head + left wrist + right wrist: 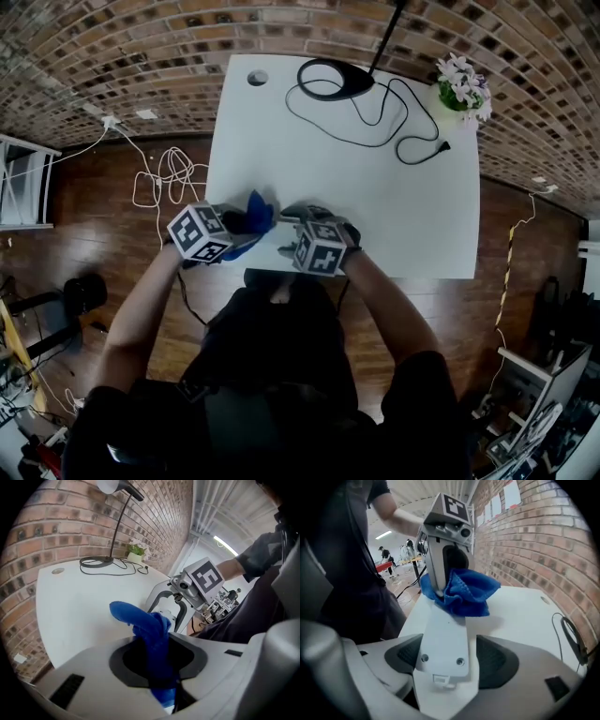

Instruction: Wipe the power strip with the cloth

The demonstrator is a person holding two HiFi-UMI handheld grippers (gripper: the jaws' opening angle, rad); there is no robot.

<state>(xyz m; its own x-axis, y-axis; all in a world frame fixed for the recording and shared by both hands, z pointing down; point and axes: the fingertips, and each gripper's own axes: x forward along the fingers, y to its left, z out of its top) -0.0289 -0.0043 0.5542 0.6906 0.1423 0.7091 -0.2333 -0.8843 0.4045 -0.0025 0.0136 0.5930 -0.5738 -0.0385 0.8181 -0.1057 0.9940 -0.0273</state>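
1. Since the left gripper (157, 665) pinches the bunched blue cloth (145, 630) tight at the white table's (375, 206) near edge, keep that.
2. The flat white plastic power strip (443, 644) sits there too, loose inside the wide right gripper (450, 660) – steady it first.

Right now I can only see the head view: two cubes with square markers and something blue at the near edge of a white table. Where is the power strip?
Observer: The right gripper view shows it. The power strip, white and flat, lies between the jaws of the right hand-held gripper, which stand apart.
Operator: And the blue thing?
Observer: It's a cloth. In the left gripper view it is pinched between the jaws of the left hand-held gripper.
Operator: Is the cloth on the strip?
Observer: It appears so. From the right gripper view, the cloth sits bunched on the strip's far end.
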